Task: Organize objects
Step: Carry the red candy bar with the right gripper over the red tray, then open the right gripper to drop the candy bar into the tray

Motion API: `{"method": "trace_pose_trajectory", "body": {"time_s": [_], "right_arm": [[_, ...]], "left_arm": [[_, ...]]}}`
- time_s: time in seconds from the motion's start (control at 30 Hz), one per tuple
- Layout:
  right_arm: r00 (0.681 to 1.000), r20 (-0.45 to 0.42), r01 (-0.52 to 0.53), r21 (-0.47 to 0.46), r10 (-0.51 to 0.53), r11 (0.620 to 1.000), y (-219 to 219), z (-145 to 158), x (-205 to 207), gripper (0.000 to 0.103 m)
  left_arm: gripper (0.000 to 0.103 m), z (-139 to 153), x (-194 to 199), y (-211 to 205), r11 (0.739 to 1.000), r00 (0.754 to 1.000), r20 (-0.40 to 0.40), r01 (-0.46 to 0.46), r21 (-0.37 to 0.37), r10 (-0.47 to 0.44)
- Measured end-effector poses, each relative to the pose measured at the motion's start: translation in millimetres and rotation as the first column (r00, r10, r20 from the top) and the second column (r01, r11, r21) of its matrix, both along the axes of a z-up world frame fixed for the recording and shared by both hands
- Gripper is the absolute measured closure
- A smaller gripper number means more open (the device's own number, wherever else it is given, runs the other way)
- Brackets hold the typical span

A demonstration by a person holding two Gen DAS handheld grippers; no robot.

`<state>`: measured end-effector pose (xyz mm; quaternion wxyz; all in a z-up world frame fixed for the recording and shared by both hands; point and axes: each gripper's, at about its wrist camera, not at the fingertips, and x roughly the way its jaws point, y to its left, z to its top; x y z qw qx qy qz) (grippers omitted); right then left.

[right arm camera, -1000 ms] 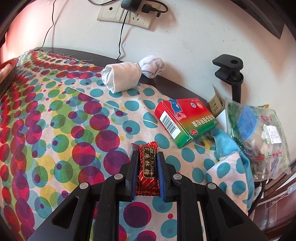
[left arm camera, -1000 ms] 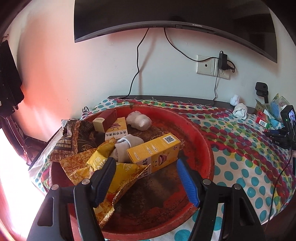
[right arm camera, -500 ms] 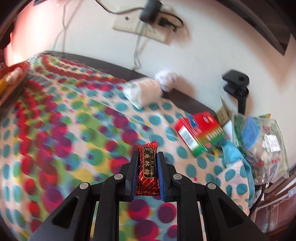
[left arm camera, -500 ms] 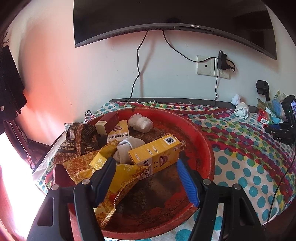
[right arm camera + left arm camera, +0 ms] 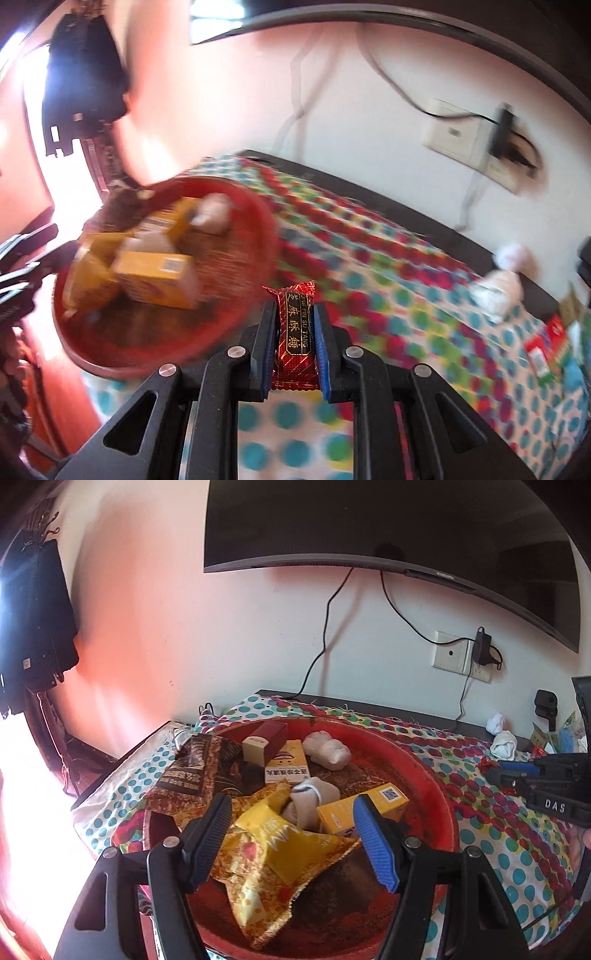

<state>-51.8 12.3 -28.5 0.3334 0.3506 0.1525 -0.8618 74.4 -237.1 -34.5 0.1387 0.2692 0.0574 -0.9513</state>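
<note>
1. Far left, the brown snack packet [image 5: 199, 771] leans on the rim of the red basin [image 5: 439, 786], its top corner hanging outside. That looks like the place where the gathered items end up.
2. The left tongs [image 5: 291, 834] hang released over the basin's near side, jaws wide with nothing pressed between them, perhaps kept clear for the delivery.
3. Inside the basin: a yellow crinkled wrapper [image 5: 291, 845], a yellow carton [image 5: 365, 808] lying flat, a rolled sock [image 5: 314, 797] between them, then a second sock bundle [image 5: 327, 749], a yellow-and-white box [image 5: 288, 766] and a maroon box [image 5: 266, 740] at the back.
4. To the right, the right tongs [image 5: 295, 345] are clenched on a red candy bar [image 5: 295, 341], held lengthwise above the dotted cloth [image 5: 406, 295], just short of the basin's edge.
5. Far right, two white sock rolls [image 5: 504, 744] wait on the bench.
</note>
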Motion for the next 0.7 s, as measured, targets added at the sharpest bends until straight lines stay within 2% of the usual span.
{"method": "trace_pose_trajectory", "body": {"time_s": [0.23,0.47,0.53,0.7], "right_arm": [[0.982,0.047,-0.18,-0.038,0.182,0.983,-78.3,1.4,44.4,0.085],[0.96,0.103,-0.262,-0.011,0.262,0.965,-111.6,-23.0,71.0,0.085],[0.959,0.1,-0.267,0.002,0.265,0.964,-115.0,-28.7,74.6,0.085],[0.958,0.112,-0.268,0.02,0.264,0.963,-112.9,-36.5,72.0,0.085]], "left_arm": [[0.033,4.8,11.8,-51.2,0.985,0.992,-0.027,-0.121,0.125,0.126],[0.033,-1.3,16.6,-79.1,0.956,0.981,-0.004,-0.19,0.223,0.196],[0.033,-3.0,15.6,-80.0,0.954,0.981,0.007,-0.189,0.233,0.193],[0.033,-2.9,12.4,-71.5,0.966,0.984,0.013,-0.176,0.189,0.177]]}}
